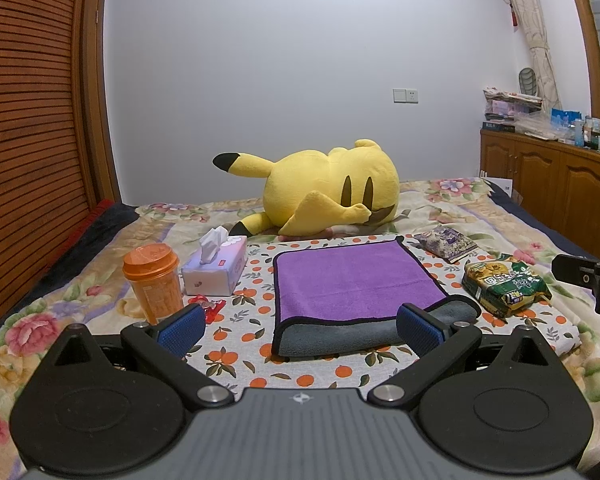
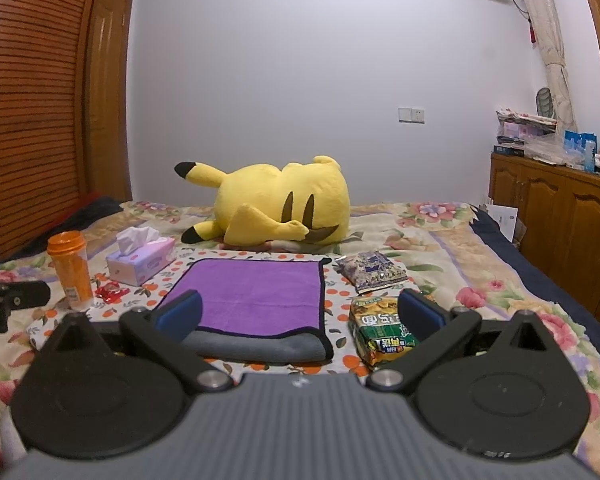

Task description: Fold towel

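Note:
A purple towel (image 1: 352, 280) with a grey underside and black trim lies folded once on an orange-print cloth (image 1: 260, 320) on the bed; its grey folded edge faces me. It also shows in the right wrist view (image 2: 256, 296). My left gripper (image 1: 300, 326) is open and empty, hovering just in front of the towel's near edge. My right gripper (image 2: 300, 316) is open and empty, in front of the towel's near right corner. The right gripper's side shows at the right edge of the left view (image 1: 588, 280).
An orange cup (image 1: 154, 282), a tissue box (image 1: 216, 266) and a red wrapper (image 1: 208, 306) stand left of the towel. A green snack bag (image 1: 504, 284) and a purple packet (image 1: 446, 242) lie right. A yellow plush (image 1: 328, 188) lies behind. Wooden cabinet (image 1: 560, 184) at right.

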A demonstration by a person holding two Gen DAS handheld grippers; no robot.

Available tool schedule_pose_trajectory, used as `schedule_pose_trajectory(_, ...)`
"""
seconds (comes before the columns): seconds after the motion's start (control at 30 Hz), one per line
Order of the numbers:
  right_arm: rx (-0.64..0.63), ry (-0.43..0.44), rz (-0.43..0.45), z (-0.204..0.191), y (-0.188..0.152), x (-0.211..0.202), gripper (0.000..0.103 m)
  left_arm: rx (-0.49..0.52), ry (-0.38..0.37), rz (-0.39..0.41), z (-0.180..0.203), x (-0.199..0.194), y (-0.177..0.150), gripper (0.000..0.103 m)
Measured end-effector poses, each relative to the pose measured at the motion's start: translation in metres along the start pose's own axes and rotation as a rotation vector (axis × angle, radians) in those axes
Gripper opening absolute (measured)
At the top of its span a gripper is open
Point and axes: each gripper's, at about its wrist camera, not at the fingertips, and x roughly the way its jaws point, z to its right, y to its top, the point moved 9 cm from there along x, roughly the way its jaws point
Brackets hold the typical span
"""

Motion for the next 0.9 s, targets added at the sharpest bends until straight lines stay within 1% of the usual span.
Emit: schedule_pose_trajectory(0.9, 0.014, -0.006, -0.002, 0.0034, -0.0008, 0.0035, 0.103, 0.000, 0.000, -0.001, 0.0002, 0.0004, -0.0003, 0.103)
